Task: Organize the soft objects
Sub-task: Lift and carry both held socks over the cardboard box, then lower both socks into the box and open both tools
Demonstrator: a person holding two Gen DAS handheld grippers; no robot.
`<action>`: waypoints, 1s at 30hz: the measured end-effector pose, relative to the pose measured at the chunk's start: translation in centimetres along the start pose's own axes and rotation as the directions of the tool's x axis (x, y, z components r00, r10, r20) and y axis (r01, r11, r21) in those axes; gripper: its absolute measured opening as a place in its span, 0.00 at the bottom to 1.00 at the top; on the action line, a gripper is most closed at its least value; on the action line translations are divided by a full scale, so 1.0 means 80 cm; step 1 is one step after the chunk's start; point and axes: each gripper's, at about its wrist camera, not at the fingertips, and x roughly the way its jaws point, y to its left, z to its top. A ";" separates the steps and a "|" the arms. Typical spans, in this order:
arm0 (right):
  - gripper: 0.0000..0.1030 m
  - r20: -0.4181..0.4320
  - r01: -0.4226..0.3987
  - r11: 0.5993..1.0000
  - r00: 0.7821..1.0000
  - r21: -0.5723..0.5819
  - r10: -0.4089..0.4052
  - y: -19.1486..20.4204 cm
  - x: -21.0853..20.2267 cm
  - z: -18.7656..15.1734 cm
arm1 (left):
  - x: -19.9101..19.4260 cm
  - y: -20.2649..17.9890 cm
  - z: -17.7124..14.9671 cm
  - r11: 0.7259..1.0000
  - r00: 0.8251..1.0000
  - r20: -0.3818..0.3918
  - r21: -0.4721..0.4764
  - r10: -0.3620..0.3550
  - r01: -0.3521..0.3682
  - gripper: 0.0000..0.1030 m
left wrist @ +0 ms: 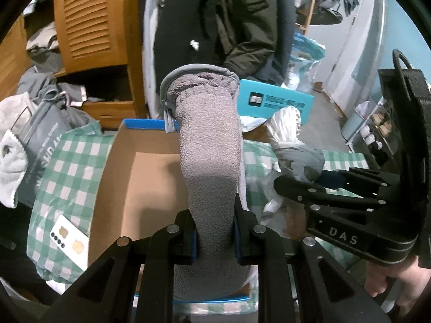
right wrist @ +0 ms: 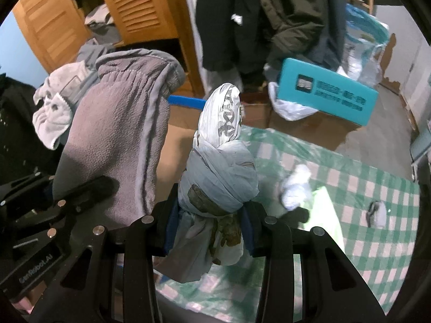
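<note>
In the left wrist view my left gripper (left wrist: pixel 215 231) is shut on a grey fleece mitten-like piece (left wrist: pixel 207 140), which stands up above an open cardboard box (left wrist: pixel 140 177). To its right my right gripper (left wrist: pixel 299 180) is shut on a knotted pale grey-white bundle (left wrist: pixel 293 145). In the right wrist view the right gripper (right wrist: pixel 208 231) has its blue pads pressed on that bundle (right wrist: pixel 221 177), held upright over the box edge and a green checked cloth (right wrist: pixel 350 188). The left gripper (right wrist: pixel 72 188) with the grey fleece (right wrist: pixel 118 140) is close on the left.
Two small white rolled pieces (right wrist: pixel 296 188) (right wrist: pixel 377 212) lie on the checked cloth. A teal box (right wrist: pixel 323 94) sits behind on a carton. Dark coats (left wrist: pixel 215 13) hang beside a wooden louvred cabinet (left wrist: pixel 89 18). A white towel (left wrist: pixel 10 150) and grey bag (left wrist: pixel 40 134) lie at the left.
</note>
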 end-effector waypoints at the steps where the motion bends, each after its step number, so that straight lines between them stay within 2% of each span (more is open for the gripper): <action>1: 0.38 -0.010 -0.004 1.000 1.000 -0.005 0.004 0.006 0.006 0.002 | 0.002 0.004 -0.001 1.000 1.000 -0.004 -0.006 0.006 -0.007 0.19; 6: 0.38 -0.044 -0.018 0.999 0.999 -0.026 0.017 0.031 0.028 0.008 | 0.015 0.027 -0.006 0.998 0.998 -0.023 -0.022 0.059 -0.060 0.19; 19: 0.38 -0.118 -0.044 0.998 0.992 -0.051 0.038 0.064 0.074 0.015 | 0.047 0.077 -0.019 0.990 0.990 -0.106 -0.098 0.094 -0.105 0.19; 24: 0.38 -0.129 -0.047 0.998 0.991 -0.045 0.041 0.065 0.079 0.017 | 0.056 0.082 -0.021 0.987 0.985 -0.137 -0.112 0.101 -0.117 0.27; 28: 0.46 -0.126 -0.029 0.999 0.992 -0.039 0.024 0.061 0.077 0.019 | 0.053 0.081 -0.021 0.985 0.986 -0.121 -0.112 0.116 -0.130 0.33; 30: 0.55 -0.118 -0.022 0.999 0.993 -0.037 0.017 0.057 0.074 0.020 | 0.051 0.080 -0.020 0.985 0.986 -0.118 -0.115 0.115 -0.128 0.35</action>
